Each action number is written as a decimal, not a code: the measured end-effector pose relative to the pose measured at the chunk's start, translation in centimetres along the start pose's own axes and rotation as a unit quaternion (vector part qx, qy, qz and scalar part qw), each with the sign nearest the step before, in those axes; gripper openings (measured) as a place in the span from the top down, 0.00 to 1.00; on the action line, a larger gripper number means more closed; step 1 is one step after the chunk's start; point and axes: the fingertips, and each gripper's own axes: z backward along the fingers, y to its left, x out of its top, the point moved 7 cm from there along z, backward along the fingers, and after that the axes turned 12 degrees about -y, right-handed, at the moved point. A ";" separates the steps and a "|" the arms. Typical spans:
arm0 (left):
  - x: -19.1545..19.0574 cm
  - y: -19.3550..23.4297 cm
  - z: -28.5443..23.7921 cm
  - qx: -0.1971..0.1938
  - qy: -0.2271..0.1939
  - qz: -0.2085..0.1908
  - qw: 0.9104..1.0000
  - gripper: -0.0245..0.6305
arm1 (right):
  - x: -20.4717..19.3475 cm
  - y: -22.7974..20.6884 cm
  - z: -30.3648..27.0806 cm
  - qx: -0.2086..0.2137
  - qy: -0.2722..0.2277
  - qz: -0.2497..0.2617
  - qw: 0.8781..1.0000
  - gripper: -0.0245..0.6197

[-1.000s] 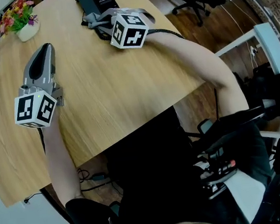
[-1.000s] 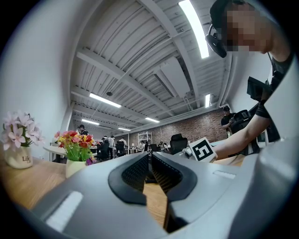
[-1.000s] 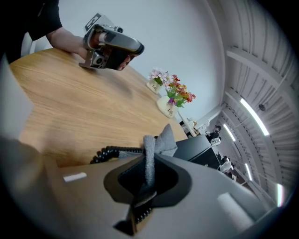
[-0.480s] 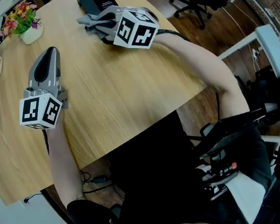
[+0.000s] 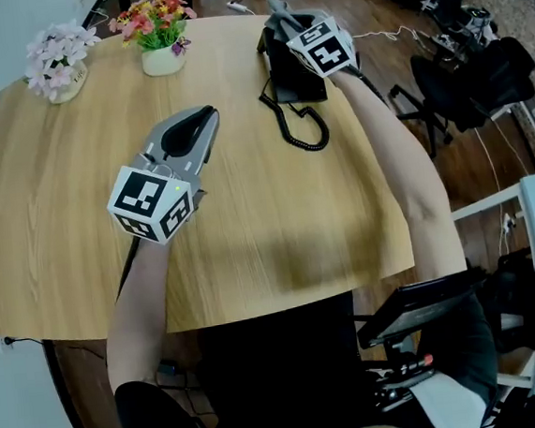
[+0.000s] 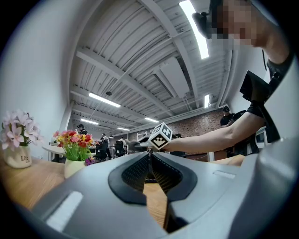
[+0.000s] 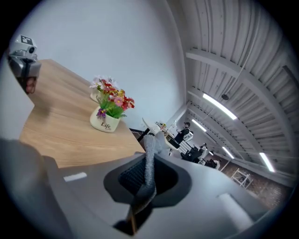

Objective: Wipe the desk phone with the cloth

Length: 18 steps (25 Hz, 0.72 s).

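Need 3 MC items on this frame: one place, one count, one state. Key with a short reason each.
1. Where is the desk phone?
A) on a chair
B) on the floor
C) far side of the table

2. How many flower pots stand on the table?
A) one
B) two
C) four

3. The right tongs are:
A) shut on the cloth
B) open, empty
C) shut on the cord

Key:
1. C: the head view shows it on the far side, by the right tongs.
2. B: a second pot stands left of the first.
3. A: grey cloth is pinched between the pads.
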 end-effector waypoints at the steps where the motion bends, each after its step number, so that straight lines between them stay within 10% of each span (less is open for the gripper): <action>1: -0.1 0.0 0.1 0.001 0.000 0.001 1.000 0.92 | -0.4 0.1 -1.1 -0.002 0.006 0.002 1.000 0.93; 18: 0.3 0.1 -0.1 0.000 -0.001 -0.002 1.000 0.92 | -3.7 11.8 9.8 0.146 0.008 0.082 0.986 0.93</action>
